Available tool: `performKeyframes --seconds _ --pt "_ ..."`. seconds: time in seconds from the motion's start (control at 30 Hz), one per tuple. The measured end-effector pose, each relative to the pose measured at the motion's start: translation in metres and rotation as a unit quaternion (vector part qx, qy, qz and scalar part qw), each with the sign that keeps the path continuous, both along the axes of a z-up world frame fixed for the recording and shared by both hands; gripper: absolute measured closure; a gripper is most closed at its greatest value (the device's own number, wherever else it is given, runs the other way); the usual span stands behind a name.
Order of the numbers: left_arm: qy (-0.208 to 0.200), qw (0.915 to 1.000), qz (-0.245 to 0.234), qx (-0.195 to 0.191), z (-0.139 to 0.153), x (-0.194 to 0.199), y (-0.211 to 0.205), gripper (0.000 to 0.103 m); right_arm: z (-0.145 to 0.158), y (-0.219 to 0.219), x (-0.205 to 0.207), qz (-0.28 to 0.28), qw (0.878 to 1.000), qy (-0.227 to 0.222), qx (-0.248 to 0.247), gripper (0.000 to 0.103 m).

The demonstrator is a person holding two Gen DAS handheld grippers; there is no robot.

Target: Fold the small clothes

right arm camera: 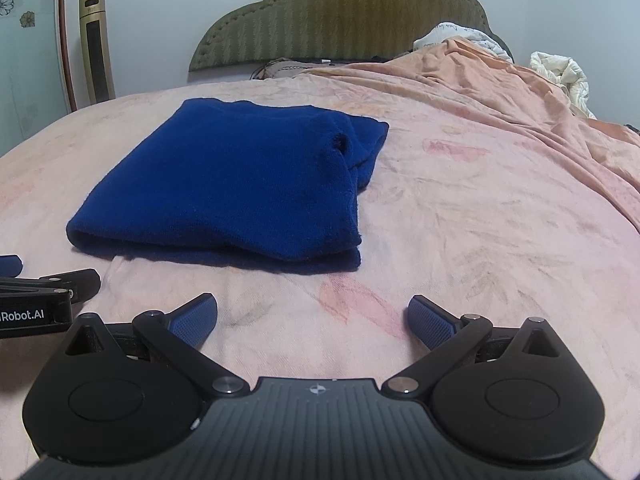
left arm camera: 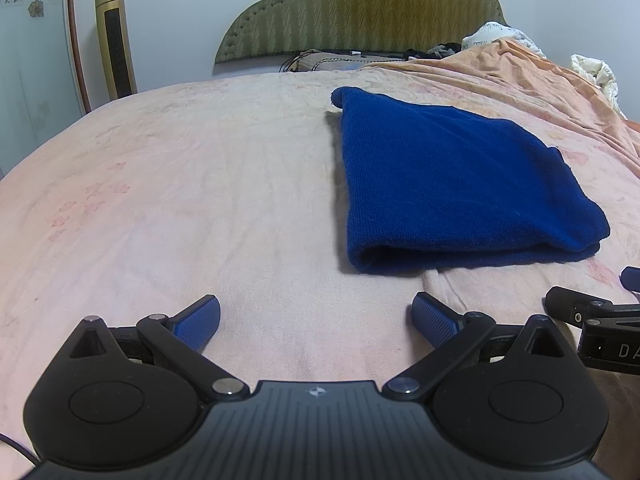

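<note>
pink bedsheet [left arm camera: 180,200] | green headboard [left arm camera: 360,8] | gold tower fan [left arm camera: 114,36] | white wall [right arm camera: 140,20]

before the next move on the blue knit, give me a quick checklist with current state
1. Left gripper open and holding nothing: ok.
2. Right gripper open and holding nothing: ok.
3. Blue knit garment already folded into a compact stack: ok.
4. Edges aligned: not ok, a bunched part sticks out at the far right corner in the right wrist view.
5. Pink bedsheet around the garment free of other items: ok.
6. Layers inside the fold lying smooth: cannot tell.
</note>
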State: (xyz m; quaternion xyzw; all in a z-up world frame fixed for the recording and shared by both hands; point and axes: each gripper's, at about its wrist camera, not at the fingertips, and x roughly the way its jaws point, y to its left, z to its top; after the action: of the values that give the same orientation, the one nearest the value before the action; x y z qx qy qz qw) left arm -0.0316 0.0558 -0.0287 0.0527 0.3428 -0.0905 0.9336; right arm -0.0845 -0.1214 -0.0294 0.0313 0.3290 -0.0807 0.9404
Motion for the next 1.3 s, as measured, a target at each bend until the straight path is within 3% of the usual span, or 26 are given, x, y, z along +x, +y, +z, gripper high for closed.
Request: performKeyframes --seconds 1.3 --pt "0.009 0.9999 -0.008 0.005 0.0029 0.0005 0.0004 0.000 -0.0008 0.0034 0.0005 -0.004 1.000 0.004 -0.005 0.000"
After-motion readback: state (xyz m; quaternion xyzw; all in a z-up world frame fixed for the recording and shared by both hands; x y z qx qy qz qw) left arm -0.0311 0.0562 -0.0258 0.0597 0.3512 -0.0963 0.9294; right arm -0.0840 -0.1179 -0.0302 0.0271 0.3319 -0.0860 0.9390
